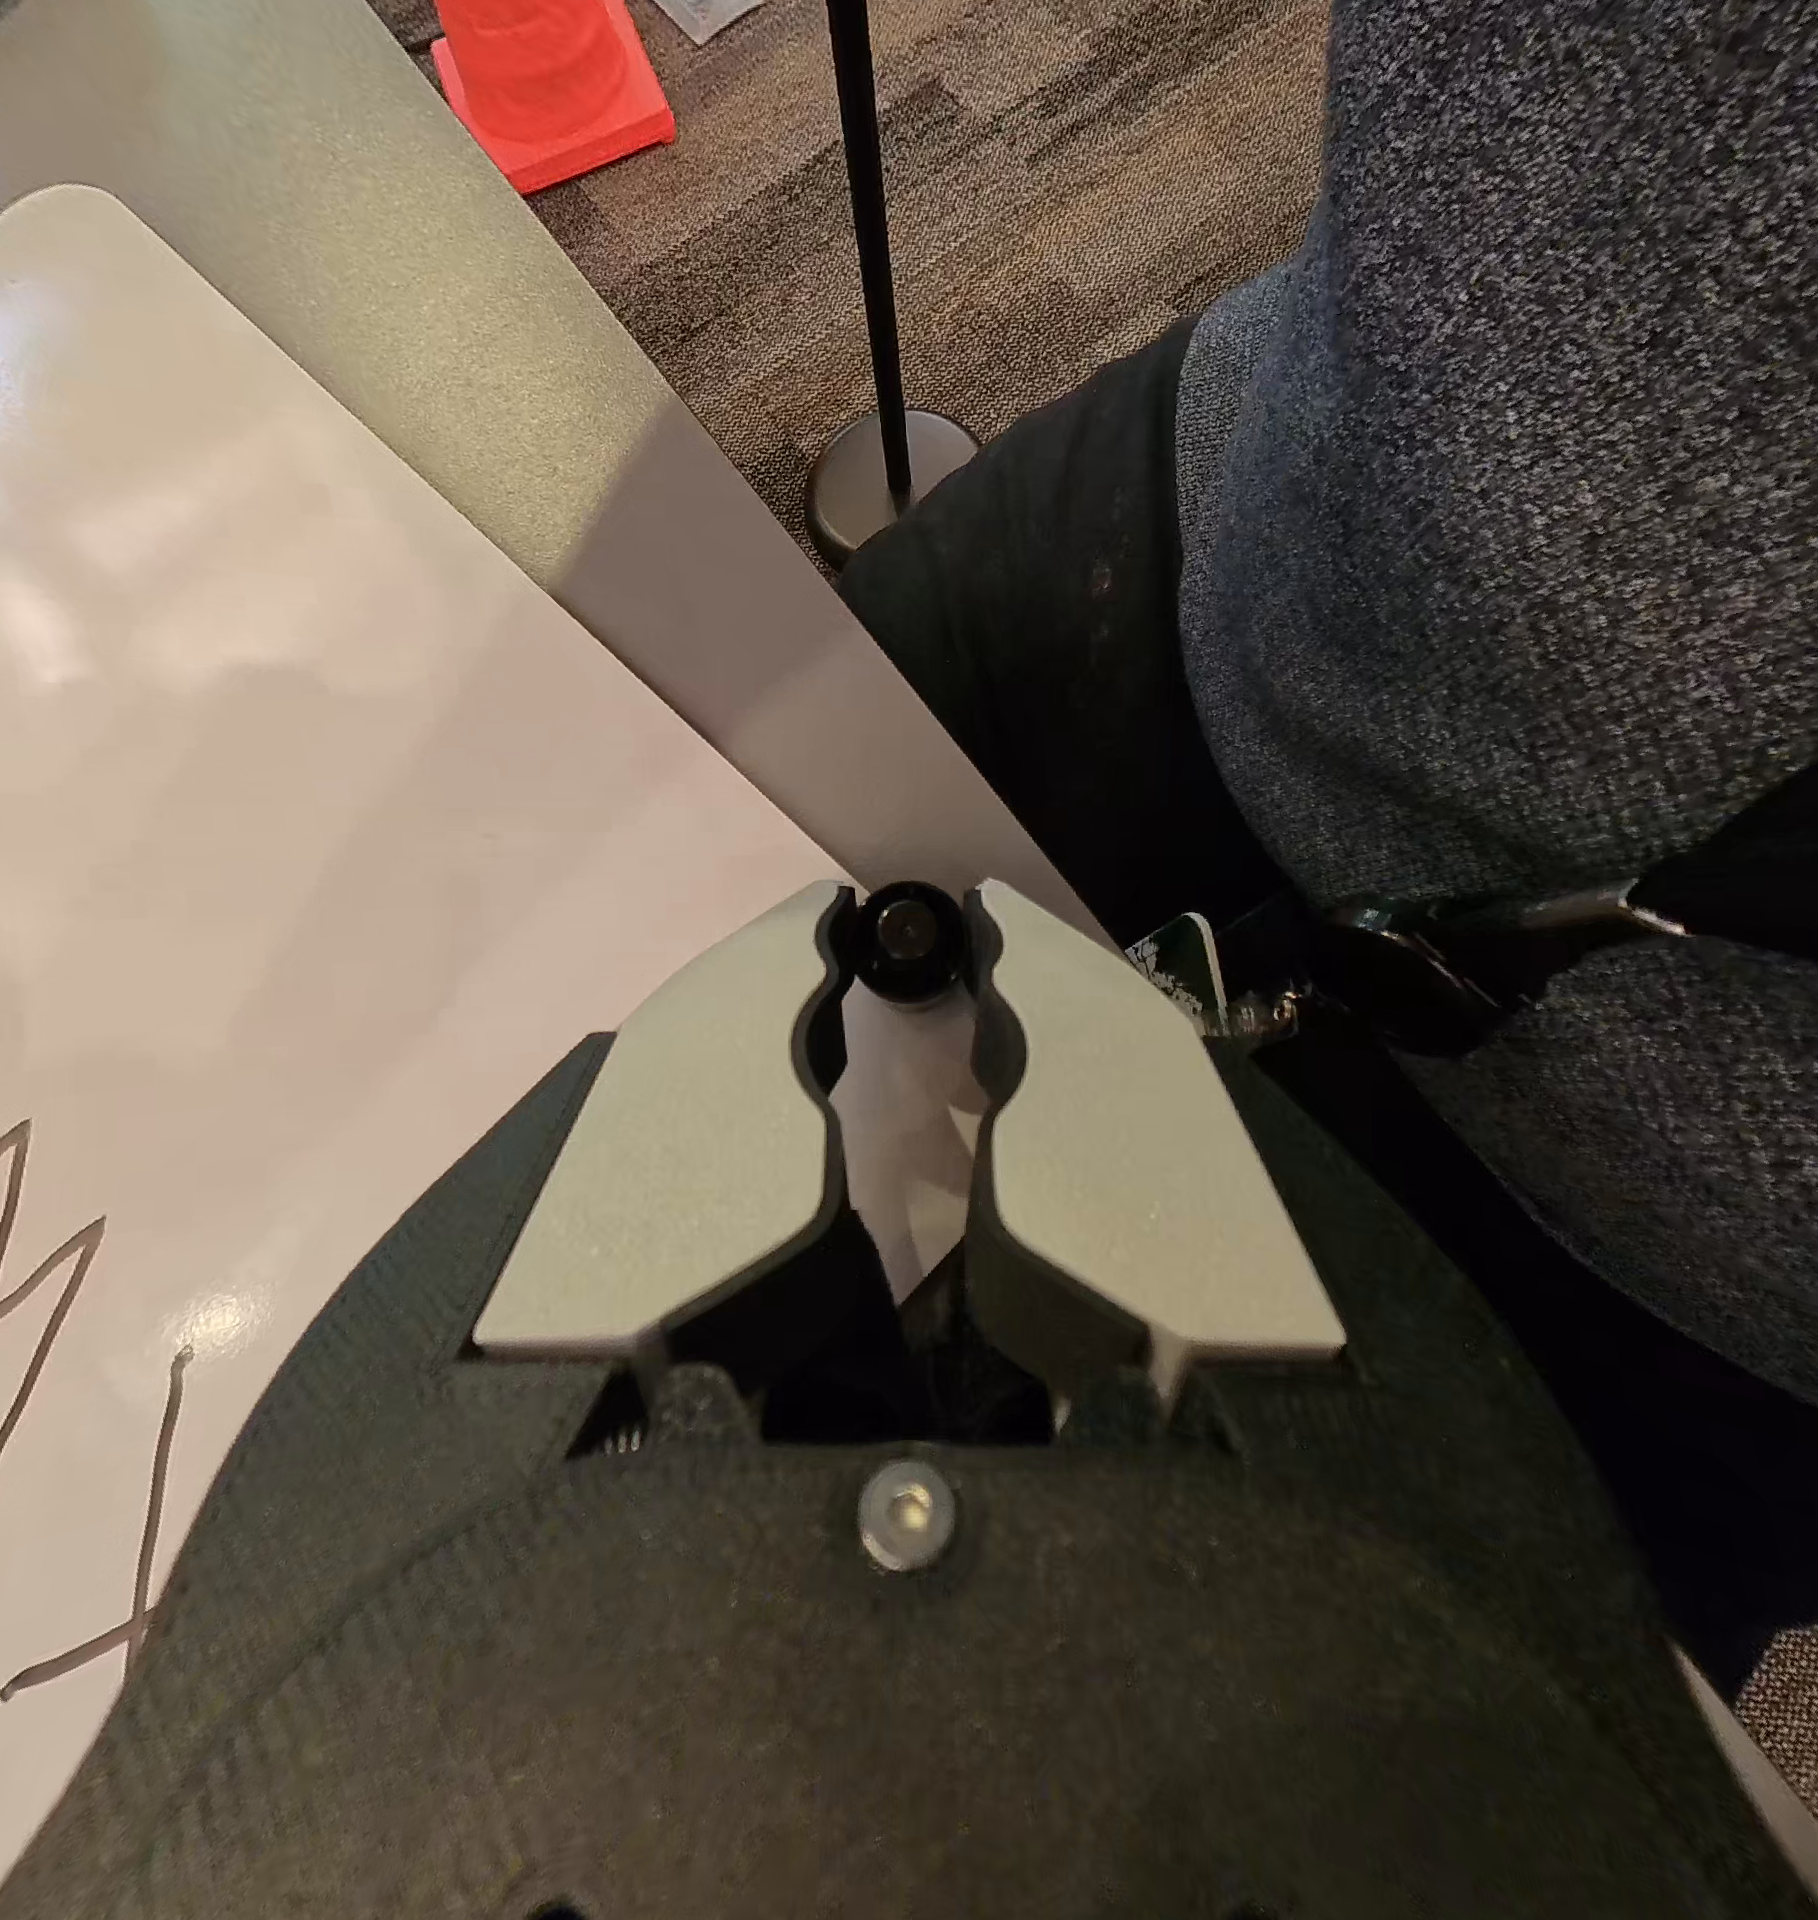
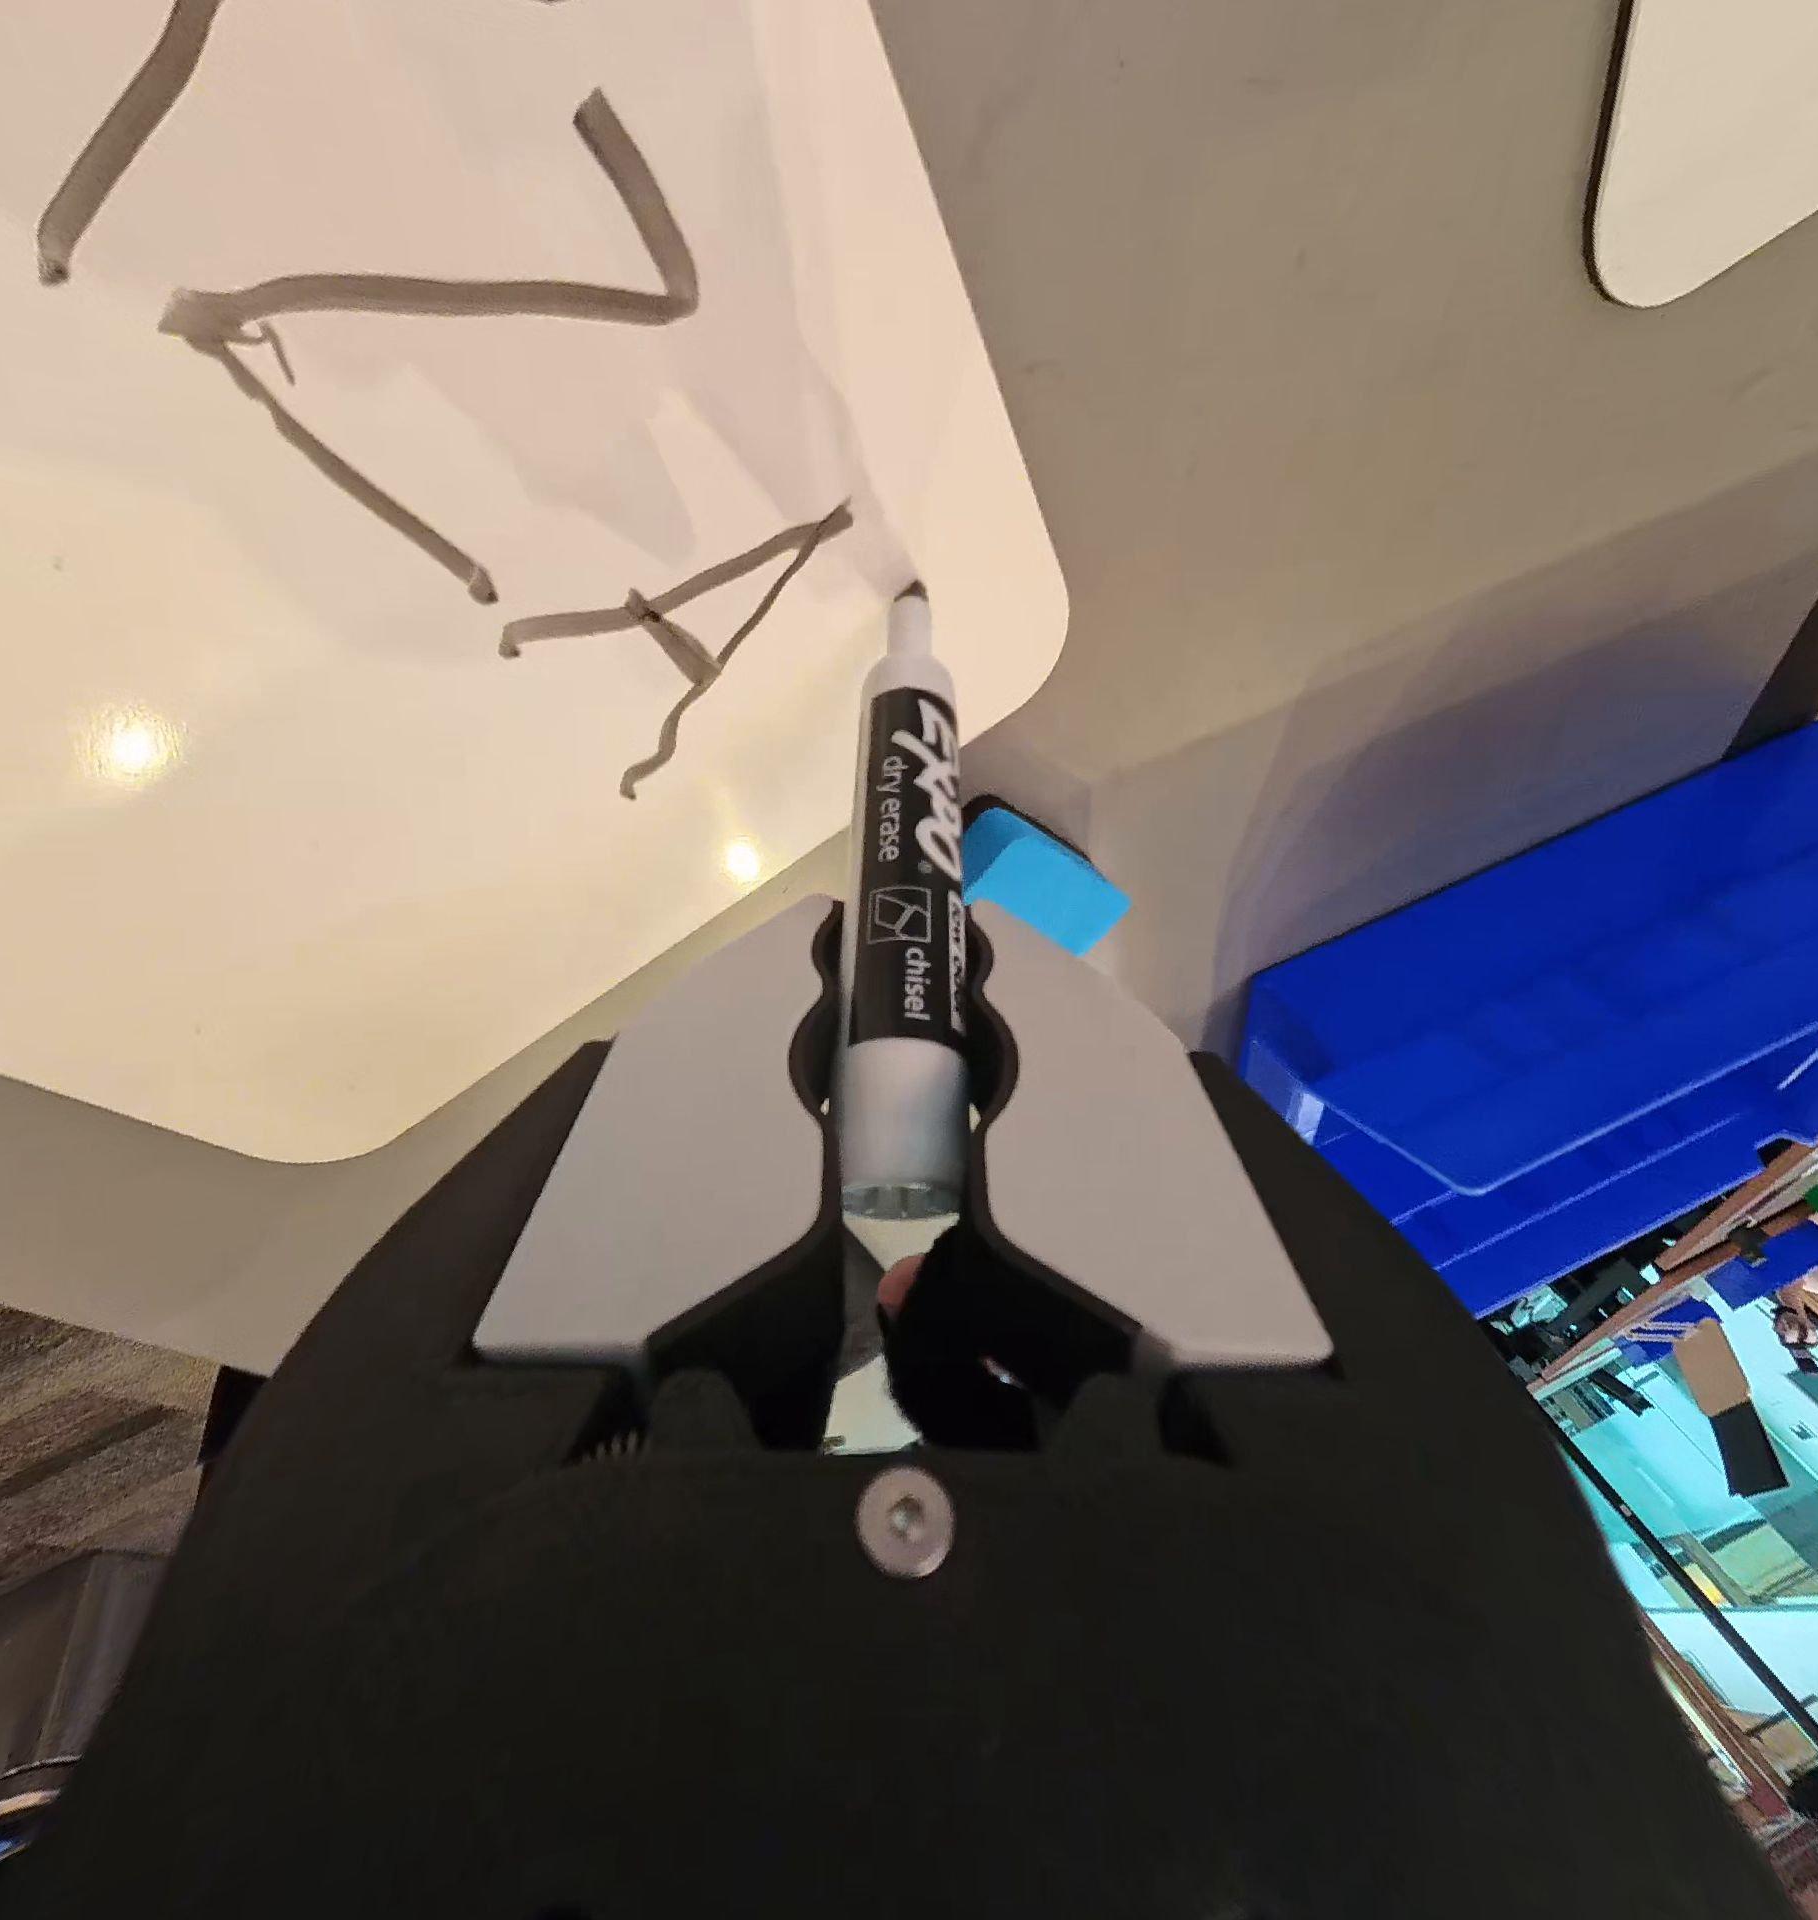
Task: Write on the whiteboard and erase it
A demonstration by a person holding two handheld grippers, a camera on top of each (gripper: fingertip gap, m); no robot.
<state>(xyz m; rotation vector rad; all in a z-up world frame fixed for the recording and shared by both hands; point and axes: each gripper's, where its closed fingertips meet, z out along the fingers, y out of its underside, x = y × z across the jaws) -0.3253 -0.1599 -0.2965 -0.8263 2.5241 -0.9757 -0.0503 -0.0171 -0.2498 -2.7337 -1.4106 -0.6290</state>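
A white whiteboard (image 2: 365, 883) lies on the table and bears several grey-black strokes (image 2: 417, 291). My right gripper (image 2: 903, 930) is shut on a black-and-white dry-erase marker (image 2: 900, 831). The marker points forward and its uncapped tip (image 2: 910, 601) rests on the board near its right edge. In the left wrist view the whiteboard (image 1: 261, 727) fills the left side, with marks (image 1: 32, 1299) at the lower left. My left gripper (image 1: 907, 914) is shut on a black marker cap (image 1: 907, 940), seen end-on, and holds it over the board's edge near the table's edge.
A light blue eraser (image 2: 1050, 894) lies just past the whiteboard's corner. A blue bin (image 2: 1559, 987) stands to the right, and a second white board (image 2: 1736, 135) lies at the far right. A person's grey sleeve (image 1: 1559, 520), an orange cone (image 1: 552, 83) and a black pole stand (image 1: 874, 312) show beyond the table (image 1: 385, 270). Left tips to right tips: about 30 cm.
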